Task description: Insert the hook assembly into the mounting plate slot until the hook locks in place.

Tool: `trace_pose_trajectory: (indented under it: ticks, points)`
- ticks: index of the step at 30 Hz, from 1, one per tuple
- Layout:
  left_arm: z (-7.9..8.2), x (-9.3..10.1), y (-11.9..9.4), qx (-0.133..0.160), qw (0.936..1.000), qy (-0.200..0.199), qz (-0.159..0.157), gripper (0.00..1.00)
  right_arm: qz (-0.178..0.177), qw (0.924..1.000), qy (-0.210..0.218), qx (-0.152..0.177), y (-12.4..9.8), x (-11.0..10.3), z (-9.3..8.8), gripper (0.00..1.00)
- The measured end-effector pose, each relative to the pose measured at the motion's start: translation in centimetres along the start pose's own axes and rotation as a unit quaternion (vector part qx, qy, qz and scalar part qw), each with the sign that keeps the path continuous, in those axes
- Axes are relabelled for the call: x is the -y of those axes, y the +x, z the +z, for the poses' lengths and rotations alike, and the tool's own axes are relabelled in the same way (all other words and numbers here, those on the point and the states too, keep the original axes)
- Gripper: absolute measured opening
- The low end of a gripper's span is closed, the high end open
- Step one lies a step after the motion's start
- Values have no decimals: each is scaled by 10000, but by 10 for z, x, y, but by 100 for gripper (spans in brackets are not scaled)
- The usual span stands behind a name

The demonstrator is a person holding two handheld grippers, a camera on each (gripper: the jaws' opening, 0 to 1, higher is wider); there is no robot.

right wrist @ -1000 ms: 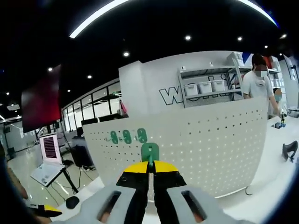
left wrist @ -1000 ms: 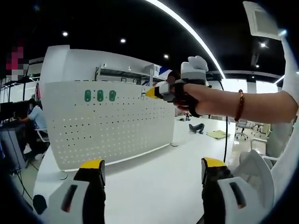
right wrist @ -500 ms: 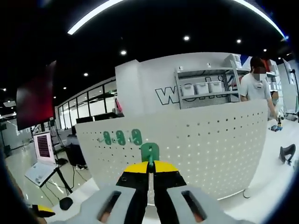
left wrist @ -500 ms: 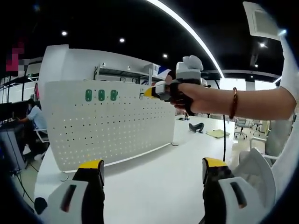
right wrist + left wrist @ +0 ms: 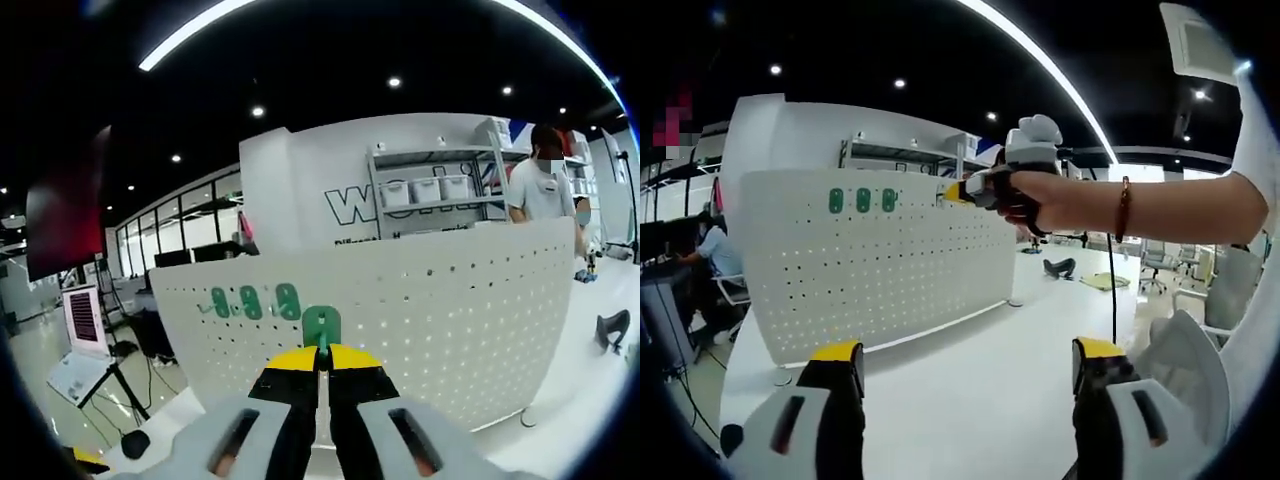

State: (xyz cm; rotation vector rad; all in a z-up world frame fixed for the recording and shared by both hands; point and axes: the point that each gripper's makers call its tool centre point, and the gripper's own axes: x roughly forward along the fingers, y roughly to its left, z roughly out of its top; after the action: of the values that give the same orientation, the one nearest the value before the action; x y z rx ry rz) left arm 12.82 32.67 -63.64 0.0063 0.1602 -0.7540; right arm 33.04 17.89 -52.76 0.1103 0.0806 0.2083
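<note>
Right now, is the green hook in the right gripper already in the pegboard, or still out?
Out. The right gripper is shut on the green hook, held short of the white pegboard; three other green hooks already hang there.

Right gripper [image 5: 320,358] fingers closed, raised; left gripper [image 5: 960,365] fingers apart.

A broad, smooth white table [image 5: 970,370] carries the scene. Standing upright on it is a long, curved white perforated pegboard panel [image 5: 880,270], its lower edge lifted just above the tabletop on small round feet, one near each end. In the right gripper view the same table surface [image 5: 590,395] runs off past the panel's end. A small dark object [image 5: 1060,268] lies on the far part of the table, beside a flat yellowish sheet [image 5: 1102,282]; what they are cannot be told.
</note>
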Motion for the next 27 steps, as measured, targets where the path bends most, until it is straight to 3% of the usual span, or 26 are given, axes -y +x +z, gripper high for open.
trace_pose_trajectory:
  ticks: [5, 8, 27]
  points:
    - [4, -2, -2, 105, 9999, 12, 1, 88, -14, 10000, -42, 58, 7, -1, 6, 1]
    - [1, 0, -2, 54, 9999, 8, -98, 89, -80, 9998, -154, 42, 11, 1, 7, 1]
    - [-4, -8, -5, 35, 10000, -74, -22, 92, -193, 9996, -180, 114, 35, 1, 11, 1]
